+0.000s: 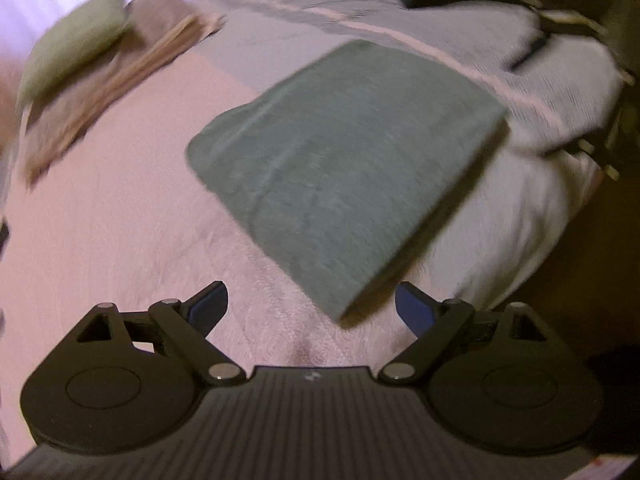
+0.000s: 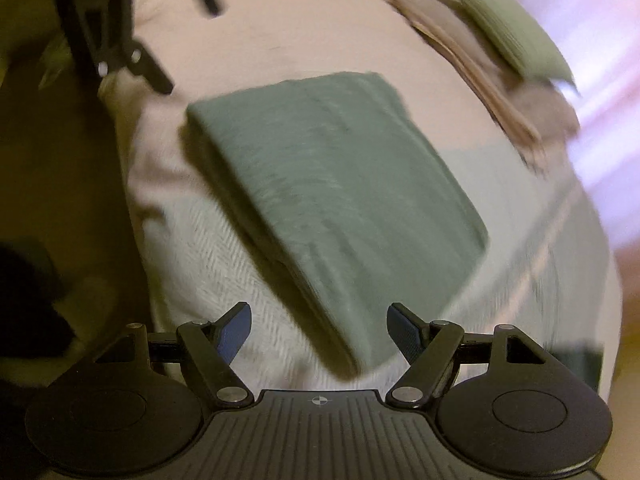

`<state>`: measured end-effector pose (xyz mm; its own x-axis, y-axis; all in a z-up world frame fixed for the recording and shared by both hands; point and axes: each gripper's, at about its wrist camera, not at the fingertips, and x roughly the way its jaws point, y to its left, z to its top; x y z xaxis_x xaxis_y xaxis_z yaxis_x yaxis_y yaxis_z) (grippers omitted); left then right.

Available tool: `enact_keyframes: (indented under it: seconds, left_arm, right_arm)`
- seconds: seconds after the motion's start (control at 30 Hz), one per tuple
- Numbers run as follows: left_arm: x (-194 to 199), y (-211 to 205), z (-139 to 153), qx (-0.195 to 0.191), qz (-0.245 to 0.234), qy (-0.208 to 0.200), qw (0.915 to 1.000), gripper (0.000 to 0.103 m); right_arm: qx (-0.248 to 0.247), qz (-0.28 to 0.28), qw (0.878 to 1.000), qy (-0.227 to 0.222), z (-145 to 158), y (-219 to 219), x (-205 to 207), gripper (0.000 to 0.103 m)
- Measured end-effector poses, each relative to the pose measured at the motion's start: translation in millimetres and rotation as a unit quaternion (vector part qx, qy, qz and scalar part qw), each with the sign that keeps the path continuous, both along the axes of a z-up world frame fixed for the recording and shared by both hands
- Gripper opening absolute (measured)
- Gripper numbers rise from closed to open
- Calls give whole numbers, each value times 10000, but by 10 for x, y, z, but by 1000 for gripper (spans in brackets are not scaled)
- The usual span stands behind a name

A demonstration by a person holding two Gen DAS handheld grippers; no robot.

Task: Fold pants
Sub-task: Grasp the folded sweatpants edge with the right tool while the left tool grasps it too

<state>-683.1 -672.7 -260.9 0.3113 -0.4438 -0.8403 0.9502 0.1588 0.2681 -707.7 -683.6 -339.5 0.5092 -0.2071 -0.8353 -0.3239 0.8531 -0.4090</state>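
Left wrist view: the pants [image 1: 344,168] lie folded mid-frame on the bed [image 1: 120,240]; my left hand-held gripper [image 1: 311,309] and right hand-held gripper [image 2: 319,330] are spread, empty, the folding apparently finished.

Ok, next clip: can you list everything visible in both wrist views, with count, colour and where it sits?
pants: one, grey-green, folded into a rectangle, lying flat in the middle of the bed.
bedspread: one, pale pink and white with a stripe, covering the bed under the pants.
pillow: one, light green, at the far end of the bed.
towels: a blurred tan and brown stack, count unclear, beside and partly under the pillow.
left gripper: one, black with blue fingertips, open, above the near corner of the pants, holding nothing.
right gripper: one, black with blue fingertips, open, above the opposite near edge, holding nothing.
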Motion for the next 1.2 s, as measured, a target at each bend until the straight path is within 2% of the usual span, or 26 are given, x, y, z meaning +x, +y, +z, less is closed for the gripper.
enact_keyframes:
  seconds: [0.13,0.23,0.37,0.6,0.73,0.8,0.93,1.03,1.07,1.13,1.2]
  left_arm:
    - [-209,-4,-284,-37,-459,-410,9981,89]
    - [-289,-33,-439,-87,-666,-581,9960,89]
    - [-358,-107,-606,-34,-958,-813,9921,90]
    - [-414,-186,-659,-12,-1198,-1086,9868,91]
    - [-461,-200,-748,62,-1557,-1316,9790,92]
    - [-495,-213,-783,69,-1759,-1390,9745,92]
    - [-542,-254,-751,15,-1948,-1402,9708,92]
    - [-564,-296,-692,-37,-1981,-1451,9694,92]
    - [-574,-314,-682,-75,-2040,-1474,9678,92]
    - [-588,-371,-693,-63,-2099,-1481,9664,92]
    - [-583,-424,-726,-29,-2099,-1466,9667,92]
  right_arm:
    - [-647,652,9956,-191,-450,-40,53,72]
    - [-969,1077,9894,-53,-763,-105,61,72]
    - [-1365,1501,9790,-193,-964,-187,5,73]
    - [-1627,1545,9741,-275,-1012,-305,48,73]
    - [-1865,1957,9626,-168,-1150,-367,61,73]
    - [-1870,2035,9609,-181,-1165,-404,64,73]
    - [-1487,1770,9729,17,-941,-536,180,73]
    - [-1458,1761,9735,48,-793,-615,156,72]
    - [-1414,1750,9744,45,-762,-643,145,70]
    - [-1261,1783,9758,137,-733,-680,129,47]
    - [-1292,1858,9740,114,-724,-659,85,42]
